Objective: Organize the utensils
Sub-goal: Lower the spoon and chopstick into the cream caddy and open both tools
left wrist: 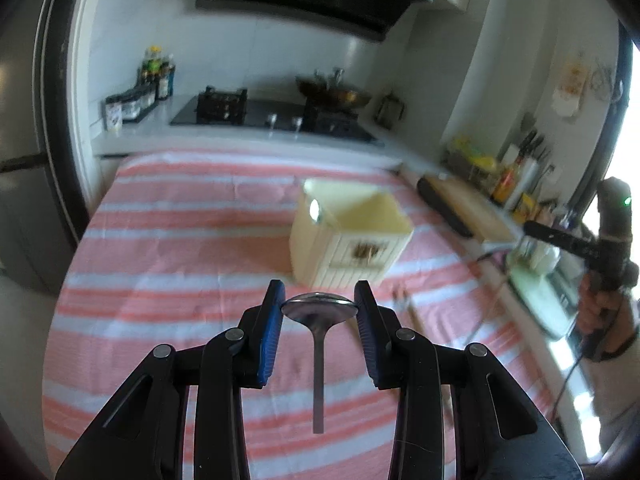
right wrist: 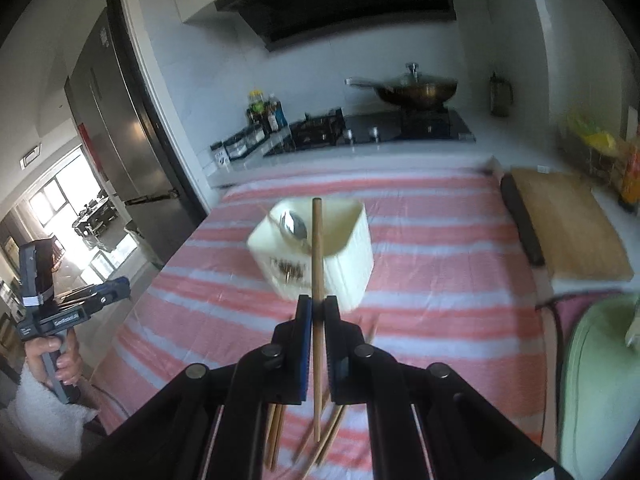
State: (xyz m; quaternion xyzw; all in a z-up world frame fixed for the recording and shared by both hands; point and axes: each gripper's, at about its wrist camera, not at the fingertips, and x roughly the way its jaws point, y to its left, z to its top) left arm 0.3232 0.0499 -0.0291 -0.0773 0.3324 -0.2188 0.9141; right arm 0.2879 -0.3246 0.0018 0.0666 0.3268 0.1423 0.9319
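**Both hand-held grippers aloft with one utensil each above the striped tabletop**

The left hand-held gripper (left wrist: 319, 300) pointed obliquely downward over the striped cloth (left wrist: 168, 240) on the tabletop, its blue pads clamping the bowl of a metal spoon (left wrist: 319, 309) from either side; the spoon's handle hung toward the camera, clear of the cloth. The right hand-held gripper (right wrist: 318, 307), tilted downward alike, was closed on a single wooden chopstick (right wrist: 317, 264), which stood nearly upright between the pads with its upper end in line with the cream utensil holder (right wrist: 344, 264). This holder stood on the cloth ahead of both grippers and contained a second spoon (right wrist: 294, 226). Further loose chopsticks (right wrist: 276, 436) lay on the cloth beneath the right gripper. Each hand gripped its tool by the handle: the left hand (right wrist: 60, 364) at the right view's left edge, the right hand (left wrist: 600, 308) at the left view's right edge.
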